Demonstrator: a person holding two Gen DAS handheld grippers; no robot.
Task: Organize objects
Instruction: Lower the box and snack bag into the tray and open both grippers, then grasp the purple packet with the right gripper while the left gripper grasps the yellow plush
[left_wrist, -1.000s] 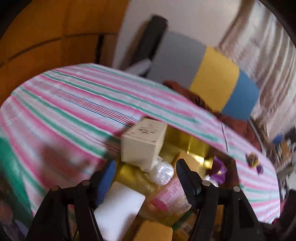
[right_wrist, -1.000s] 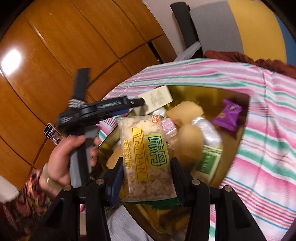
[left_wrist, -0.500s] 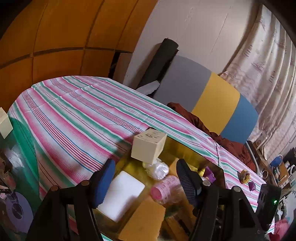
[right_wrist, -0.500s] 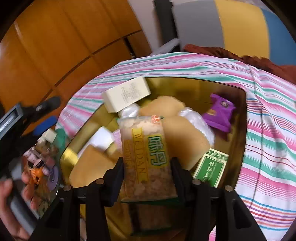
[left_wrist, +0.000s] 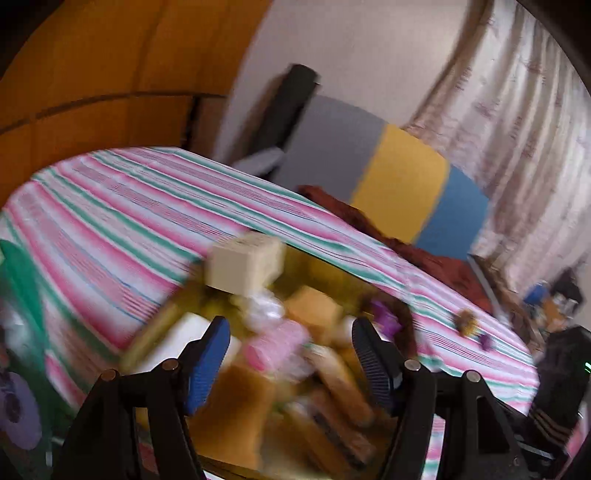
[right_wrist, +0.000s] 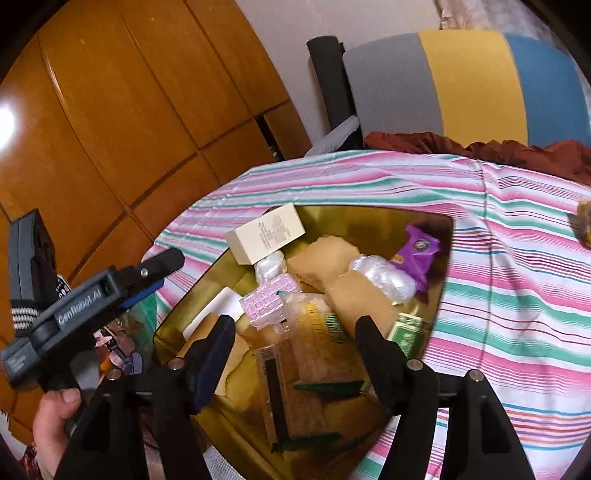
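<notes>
A gold tray (right_wrist: 439, 236) on the striped cloth holds several items: a cream box (right_wrist: 266, 234), a purple packet (right_wrist: 417, 254), a pink packet (right_wrist: 267, 302), tan pouches, a green box (right_wrist: 408, 332) and the Weidan snack bag (right_wrist: 321, 343). My right gripper (right_wrist: 295, 350) is open just above the snack bag, which lies in the tray. My left gripper (left_wrist: 290, 350) is open and empty above the tray's near side; that view is blurred. It also shows from the side in the right wrist view (right_wrist: 122, 284).
The tray (left_wrist: 314, 266) sits on a pink, green and white striped tablecloth (right_wrist: 517, 280). A small brown object (left_wrist: 467, 321) lies on the cloth to the right. Wooden panels stand to the left; a grey, yellow and blue cushion (right_wrist: 461, 81) stands behind the table.
My right gripper has opened and the Weidan snack bag now lies in the tray. My left gripper has swung back toward the tray.
</notes>
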